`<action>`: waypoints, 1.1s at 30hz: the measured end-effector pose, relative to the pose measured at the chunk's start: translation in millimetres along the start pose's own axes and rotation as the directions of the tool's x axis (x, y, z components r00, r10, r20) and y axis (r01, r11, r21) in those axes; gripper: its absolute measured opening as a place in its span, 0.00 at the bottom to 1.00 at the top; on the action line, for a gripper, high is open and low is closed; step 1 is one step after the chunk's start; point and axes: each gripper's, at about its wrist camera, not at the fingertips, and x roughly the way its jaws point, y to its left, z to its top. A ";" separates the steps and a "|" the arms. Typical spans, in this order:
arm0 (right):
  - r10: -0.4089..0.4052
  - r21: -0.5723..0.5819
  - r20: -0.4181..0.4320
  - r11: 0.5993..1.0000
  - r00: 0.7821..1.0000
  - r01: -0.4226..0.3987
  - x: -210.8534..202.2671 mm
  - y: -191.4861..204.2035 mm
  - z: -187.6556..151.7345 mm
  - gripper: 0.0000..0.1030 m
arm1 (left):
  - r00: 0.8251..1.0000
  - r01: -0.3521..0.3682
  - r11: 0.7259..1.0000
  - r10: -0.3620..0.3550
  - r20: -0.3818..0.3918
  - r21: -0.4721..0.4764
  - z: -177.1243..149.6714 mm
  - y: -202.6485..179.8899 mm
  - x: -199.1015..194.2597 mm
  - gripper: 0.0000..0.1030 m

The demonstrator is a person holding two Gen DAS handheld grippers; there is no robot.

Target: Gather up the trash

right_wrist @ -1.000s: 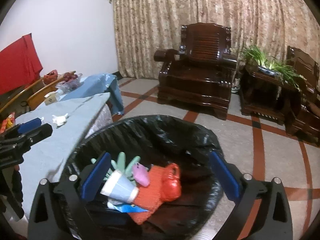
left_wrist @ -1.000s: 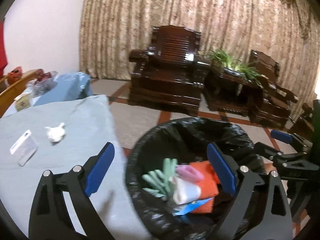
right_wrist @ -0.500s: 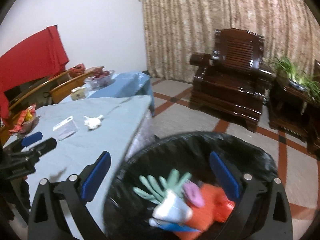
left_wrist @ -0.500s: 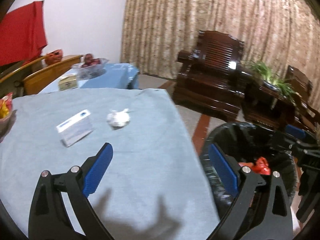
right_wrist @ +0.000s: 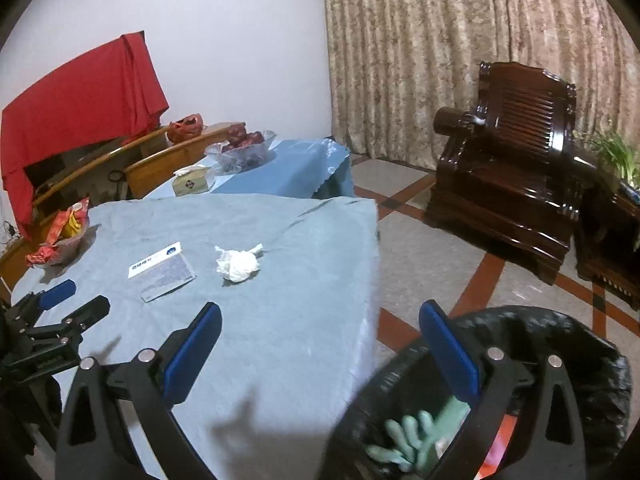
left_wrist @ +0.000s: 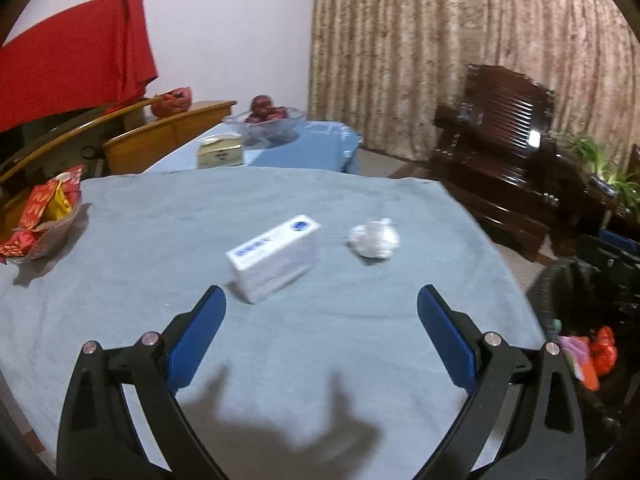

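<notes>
A small white box (left_wrist: 276,252) (right_wrist: 162,271) with blue print lies on the blue-grey tablecloth (left_wrist: 160,248) (right_wrist: 288,304). To its right sits a crumpled white tissue (left_wrist: 374,238) (right_wrist: 239,263). My left gripper (left_wrist: 320,332) hovers open above the cloth, just short of the box, with nothing between its fingers. My right gripper (right_wrist: 320,340) is open and empty, straddling the table's right edge and the black-lined trash bin (right_wrist: 560,344) (left_wrist: 576,292). Green gloves (right_wrist: 404,436) and red and pink scraps (left_wrist: 592,354) lie in the bin. In the right wrist view the left gripper (right_wrist: 52,308) shows at far left.
A bowl of red and yellow snack packets (left_wrist: 44,216) (right_wrist: 60,232) stands at the table's left. Behind are a tissue box (left_wrist: 219,153), a glass fruit bowl (left_wrist: 268,122) on a second blue table, wooden chairs (left_wrist: 160,136), a dark armchair (right_wrist: 508,168) and tiled floor.
Both grippers have swung left, away from over the bin and toward the table. The box and tissue now lie close in front of the left gripper. Both stayed open.
</notes>
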 end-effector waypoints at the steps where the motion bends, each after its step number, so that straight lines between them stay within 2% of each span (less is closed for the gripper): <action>1: 0.002 0.001 -0.003 1.000 1.000 -0.002 6.0 4.1 1.0 0.94 | 1.000 -0.008 1.000 0.008 -0.002 -0.003 0.4 6.6 4.4 0.91; 6: -0.002 -0.008 -0.022 1.000 1.000 0.001 41.5 27.0 6.7 0.94 | 0.999 -0.033 0.999 0.033 -0.020 -0.010 2.8 31.0 30.7 0.91; 13: -0.021 -0.048 -0.041 0.999 0.999 0.019 80.8 53.7 8.8 0.94 | 0.998 -0.014 1.000 0.014 -0.059 -0.007 2.1 56.7 76.7 0.91; 18: -0.023 -0.042 -0.070 0.999 0.997 0.020 107.5 64.4 7.5 0.94 | 0.994 0.036 0.999 -0.036 -0.103 -0.010 3.3 67.7 109.2 0.91; 28: -0.017 -0.037 -0.087 0.999 0.996 0.014 138.0 75.8 8.7 0.94 | 0.982 0.141 0.990 -0.143 -0.124 -0.027 11.8 72.7 146.4 0.91; 29: -0.015 -0.037 -0.088 0.999 0.996 0.012 139.7 76.4 9.1 0.94 | 0.981 0.147 0.989 -0.149 -0.122 -0.025 12.7 72.0 147.6 0.89; 32: -0.010 -0.045 -0.092 0.999 0.996 0.006 146.8 79.4 10.1 0.94 | 0.972 0.183 0.983 -0.185 -0.146 -0.029 12.9 67.0 152.7 0.62; 33: -0.009 -0.044 -0.093 0.999 0.996 0.005 148.0 79.0 10.3 0.94 | 0.969 0.189 0.981 -0.192 -0.154 -0.033 12.4 66.1 155.0 0.58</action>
